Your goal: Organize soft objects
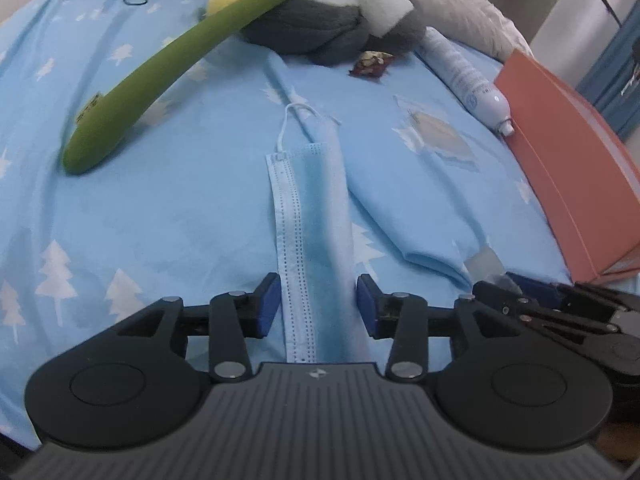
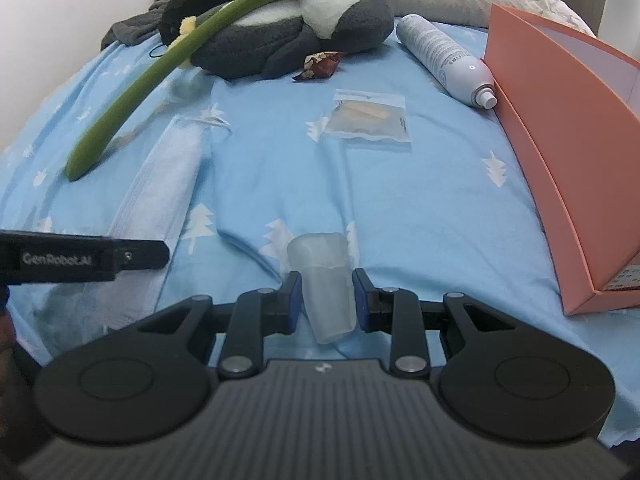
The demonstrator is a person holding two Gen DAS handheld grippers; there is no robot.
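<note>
Mask slip risk at the left claw

Your left gripper [image 1: 318, 304] stands with its jaws apart, one pad on each side of the folded face mask [image 1: 310, 216], neither pad pressing it. The mask lies flat on the tree-print bedsheet [image 1: 160, 220], a long narrow pale-blue strip with a white stitched edge and an ear loop curled at its far end. It is thin and limp, so if you close too high you will likely pinch nothing; close too low and you may gather the sheet with it. A lift by one end would let the folds fall open and the loop trail.

Your right gripper [image 2: 326, 300] looks clamped on a translucent plastic cap [image 2: 328, 280], and a loose squeeze could let that smooth piece slide out. Mind the orange box [image 2: 560, 140] to the right, and the spray can [image 2: 444, 60], which could roll if nudged
</note>
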